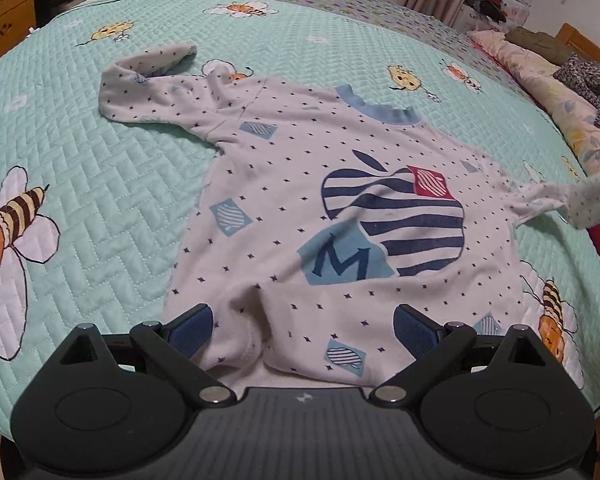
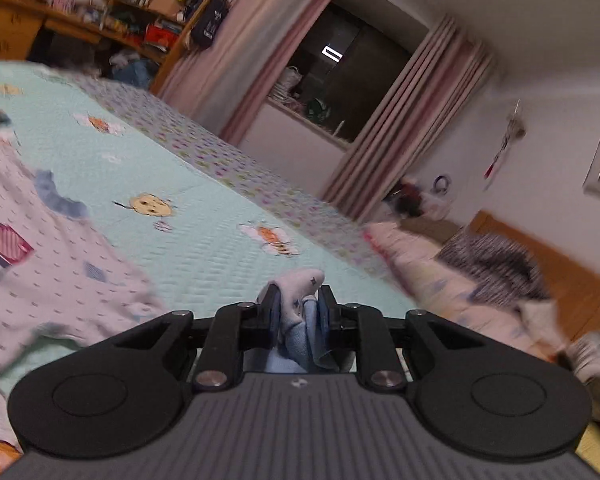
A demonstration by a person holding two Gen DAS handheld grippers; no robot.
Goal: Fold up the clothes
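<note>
Shirt spread on bed, left tongs wide open astride hem, right tongs clamped on sleeve, lifted.

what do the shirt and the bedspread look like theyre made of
Shirt: soft matte knit, likely cotton; it wrinkles limply, and the blue neckband looks like a thicker knit band.
Bedspread: quilted fabric with a slight sheen, stitched in a herringbone pattern with printed bees; fibre unclear.

Black tongs, blue pads, both cameras.
Left tongs: matte black linkage arms, silver pivot screws, ribbed grey body behind, round discs either side. Right tongs: same build, blue pads inside the fingers.
</note>
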